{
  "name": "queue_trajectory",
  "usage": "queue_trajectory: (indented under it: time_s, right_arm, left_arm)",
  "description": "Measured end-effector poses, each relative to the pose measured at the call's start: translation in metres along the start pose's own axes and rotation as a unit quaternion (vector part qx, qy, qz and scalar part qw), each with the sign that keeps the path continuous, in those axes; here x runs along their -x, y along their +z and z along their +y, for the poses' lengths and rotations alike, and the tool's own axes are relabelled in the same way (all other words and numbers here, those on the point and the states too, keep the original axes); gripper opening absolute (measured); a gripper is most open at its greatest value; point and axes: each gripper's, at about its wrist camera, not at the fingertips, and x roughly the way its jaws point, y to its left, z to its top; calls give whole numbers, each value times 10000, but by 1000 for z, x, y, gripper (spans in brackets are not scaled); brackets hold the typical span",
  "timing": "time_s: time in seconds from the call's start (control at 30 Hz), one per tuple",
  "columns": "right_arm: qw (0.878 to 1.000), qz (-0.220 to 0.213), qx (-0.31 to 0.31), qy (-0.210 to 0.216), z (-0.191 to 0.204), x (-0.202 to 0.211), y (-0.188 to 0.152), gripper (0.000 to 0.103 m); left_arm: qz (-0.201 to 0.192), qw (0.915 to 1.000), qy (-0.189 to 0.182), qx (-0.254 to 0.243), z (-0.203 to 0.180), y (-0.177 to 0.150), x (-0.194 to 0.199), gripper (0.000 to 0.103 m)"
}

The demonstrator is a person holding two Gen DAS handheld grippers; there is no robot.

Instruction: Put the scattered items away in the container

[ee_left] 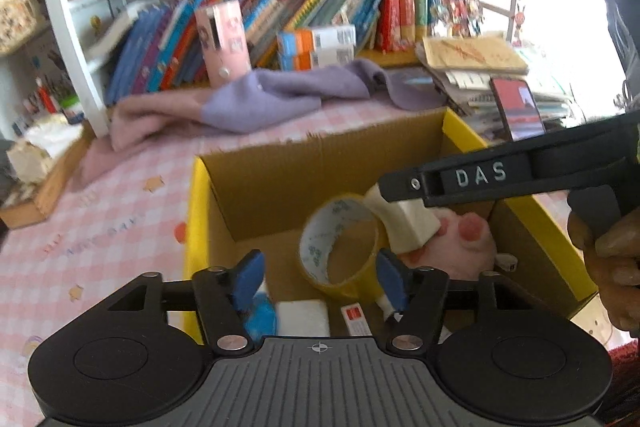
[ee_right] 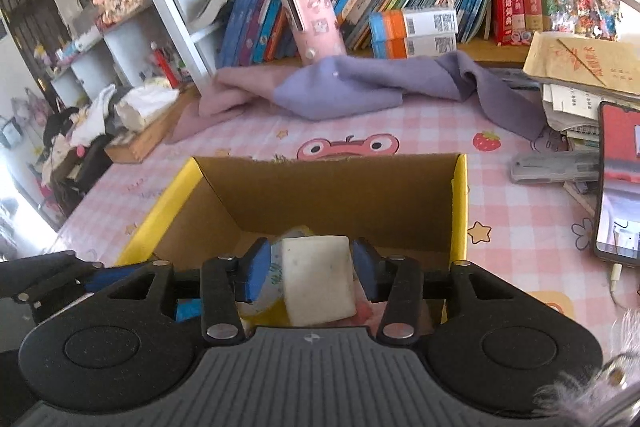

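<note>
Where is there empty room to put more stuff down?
Bare pink checked tablecloth lies between the yellow-edged cardboard box and the crumpled purple cloth. The box's front is crowded around the tape roll.

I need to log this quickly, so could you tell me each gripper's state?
Left gripper: open, holding nothing.
Right gripper: open, white block loose between its pads.

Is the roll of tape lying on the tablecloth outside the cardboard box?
No, the roll of tape sits inside the cardboard box.
</note>
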Motion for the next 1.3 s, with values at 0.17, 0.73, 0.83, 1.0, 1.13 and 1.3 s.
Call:
queue_trajectory:
  time_s: [0.17,0.73,0.83,1.0,1.13,1.3]
  right_arm:
    - [9998,-199,-20,-32,6,16,-3,53]
    - [9974,-552,336,-308,60,80,-46,66]
    - [9968,-618,284,-415,70,88,-54,66]
    - [9960,-653,284,-549,92,101,-72,66]
    - [9940,-741,398,-701,115,110,-86,66]
    - [9925,-764,377,-875,138,117,-106,66]
  left_arm:
    - [-394,9991,104,124,9,3,26,82]
    - [-903,9906,569,851,32,-32,96,95]
    - [-890,9919,546,722,31,-44,106,95]
    - [-1040,9905,547,713,42,-64,129,95]
    - [-1176,9877,634,810,55,-82,145,95]
    - [-1098,9876,684,888,72,-105,161,95]
